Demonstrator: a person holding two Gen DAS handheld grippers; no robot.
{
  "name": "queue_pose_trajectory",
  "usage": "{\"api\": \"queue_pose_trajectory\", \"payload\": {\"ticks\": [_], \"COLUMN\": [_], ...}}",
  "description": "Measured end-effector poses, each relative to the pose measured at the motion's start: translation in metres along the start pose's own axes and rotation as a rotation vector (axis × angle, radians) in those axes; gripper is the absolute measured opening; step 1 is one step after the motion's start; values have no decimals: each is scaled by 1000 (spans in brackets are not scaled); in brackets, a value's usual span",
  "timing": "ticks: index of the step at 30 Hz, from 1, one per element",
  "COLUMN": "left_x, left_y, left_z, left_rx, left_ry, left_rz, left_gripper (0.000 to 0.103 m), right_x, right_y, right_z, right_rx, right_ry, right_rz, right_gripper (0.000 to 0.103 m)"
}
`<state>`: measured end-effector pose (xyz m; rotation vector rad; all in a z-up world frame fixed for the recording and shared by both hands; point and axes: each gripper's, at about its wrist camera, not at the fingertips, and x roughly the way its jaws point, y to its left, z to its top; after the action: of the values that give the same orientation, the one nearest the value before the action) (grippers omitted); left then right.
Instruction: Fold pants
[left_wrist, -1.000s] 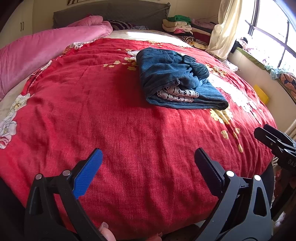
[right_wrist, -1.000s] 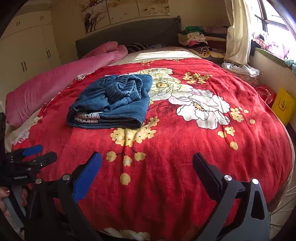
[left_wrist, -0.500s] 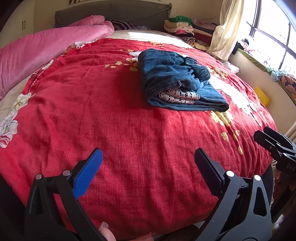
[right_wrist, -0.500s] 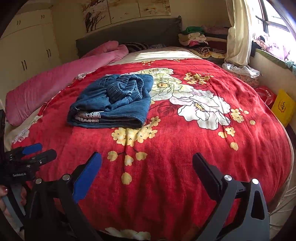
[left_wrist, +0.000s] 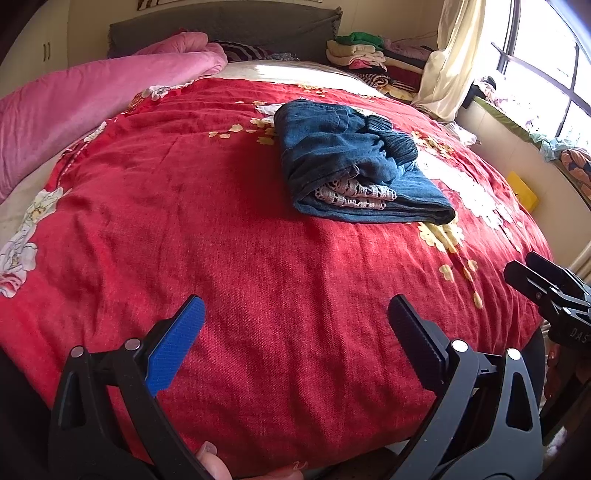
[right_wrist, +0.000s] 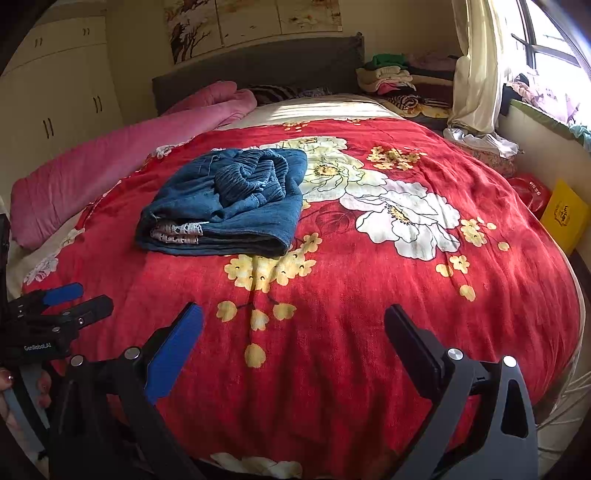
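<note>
1. Folded into a thick blue denim bundle: pants (left_wrist: 354, 166), lying on the red flowered bedspread (left_wrist: 221, 229) toward the middle of the bed, white lace trim showing at the near open edge, a bunched ribbed waistband on top.
2. Spread wide and empty: left tongs (left_wrist: 295, 328), hovering above the near edge of the bedspread, well apart from the pants, one blue pad and one black.
3. Likewise spread wide, gripping nothing: right tongs (right_wrist: 293, 328), low over the yellow blossoms of the bedspread, pants ahead and to the left.
4. Visible at the right edge of the left wrist view: black tips of the other tongs.
5. Along the left side of the bed: pink quilt (right_wrist: 110, 162), rolled lengthwise.
6. Beyond the headboard end: stacked clothes (right_wrist: 391, 77) beside a pale curtain (right_wrist: 476, 70).
</note>
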<state>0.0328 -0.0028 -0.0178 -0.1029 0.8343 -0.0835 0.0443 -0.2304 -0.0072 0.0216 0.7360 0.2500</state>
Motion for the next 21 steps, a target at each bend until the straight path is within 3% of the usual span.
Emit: {"api": "queue_pose_trajectory", "payload": {"ticks": [21], "left_x": [-3], "left_y": [-1], "left_z": [1], "left_rx": [7], "left_ry": [-14], "left_rz": [10], "left_gripper": [93], "right_x": [-2], "right_y": [2], "right_z": [1], "right_rx": [-4], "right_ry": [-6], "right_rz": [-5], "right_gripper": [98]}}
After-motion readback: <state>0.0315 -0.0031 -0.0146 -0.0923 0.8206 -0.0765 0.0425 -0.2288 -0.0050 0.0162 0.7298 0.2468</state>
